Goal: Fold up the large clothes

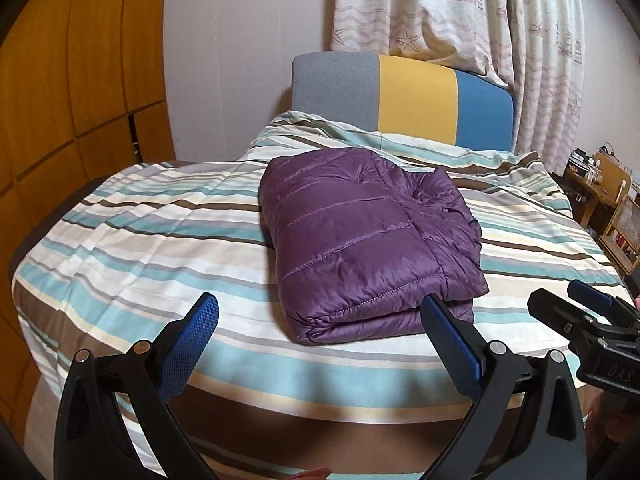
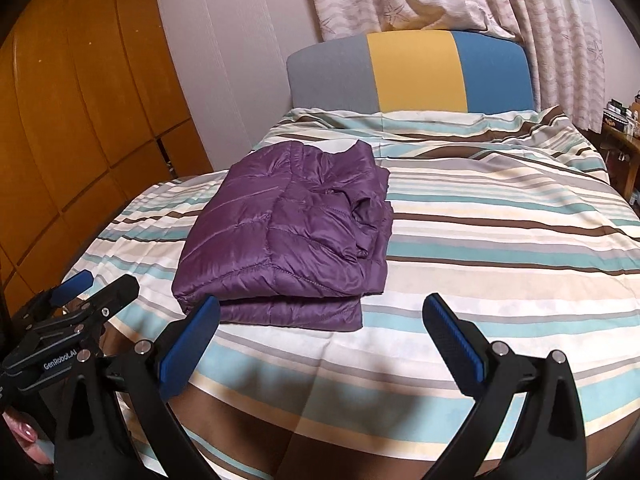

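A purple quilted puffer jacket [image 1: 360, 240] lies folded into a compact rectangle on the striped bed cover [image 1: 160, 224]; it also shows in the right wrist view [image 2: 288, 236]. My left gripper [image 1: 320, 312] is open and empty, held just in front of the jacket's near edge. My right gripper [image 2: 320, 312] is open and empty, near the jacket's near right corner. The right gripper shows at the right edge of the left wrist view [image 1: 576, 300], and the left gripper at the left edge of the right wrist view [image 2: 96, 284].
The headboard [image 1: 404, 96] is grey, yellow and blue, with patterned curtains [image 1: 460, 12] behind it. A wooden wardrobe [image 1: 60, 100] stands to the left. Wooden shelves with small items [image 1: 604, 196] stand to the right of the bed.
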Tool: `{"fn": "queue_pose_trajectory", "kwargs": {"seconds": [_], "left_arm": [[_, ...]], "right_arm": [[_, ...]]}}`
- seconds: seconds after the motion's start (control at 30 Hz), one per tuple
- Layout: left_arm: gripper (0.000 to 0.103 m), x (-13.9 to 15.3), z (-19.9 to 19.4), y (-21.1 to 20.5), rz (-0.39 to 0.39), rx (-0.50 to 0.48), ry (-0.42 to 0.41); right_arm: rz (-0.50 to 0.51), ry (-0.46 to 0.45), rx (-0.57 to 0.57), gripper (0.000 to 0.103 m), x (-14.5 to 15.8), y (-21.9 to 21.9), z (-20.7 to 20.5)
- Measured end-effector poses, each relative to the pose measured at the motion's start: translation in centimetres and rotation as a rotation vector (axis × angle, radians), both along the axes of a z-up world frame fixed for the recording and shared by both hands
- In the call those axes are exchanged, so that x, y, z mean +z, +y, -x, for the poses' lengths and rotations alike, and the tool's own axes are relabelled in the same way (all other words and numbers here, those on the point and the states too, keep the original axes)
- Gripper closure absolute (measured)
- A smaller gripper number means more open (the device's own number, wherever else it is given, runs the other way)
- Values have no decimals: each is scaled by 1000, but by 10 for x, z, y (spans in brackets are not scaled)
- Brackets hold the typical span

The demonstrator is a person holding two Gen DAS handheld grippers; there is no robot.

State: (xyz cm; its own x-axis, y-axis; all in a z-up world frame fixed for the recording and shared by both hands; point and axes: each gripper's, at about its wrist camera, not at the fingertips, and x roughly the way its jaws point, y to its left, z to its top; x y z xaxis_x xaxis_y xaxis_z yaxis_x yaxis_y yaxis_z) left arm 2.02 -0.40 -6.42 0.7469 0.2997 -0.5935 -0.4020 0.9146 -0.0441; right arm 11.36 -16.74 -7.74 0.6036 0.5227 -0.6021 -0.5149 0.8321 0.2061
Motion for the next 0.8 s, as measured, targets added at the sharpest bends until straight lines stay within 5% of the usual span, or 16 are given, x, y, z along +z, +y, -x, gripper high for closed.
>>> {"fn": "queue_pose_trajectory", "kwargs": {"seconds": [0.8], "left_arm": [[3,-4,-1,-3,5,-19,10]], "right_arm": [[-10,14,-20,2,-2,-8,-2]]}}
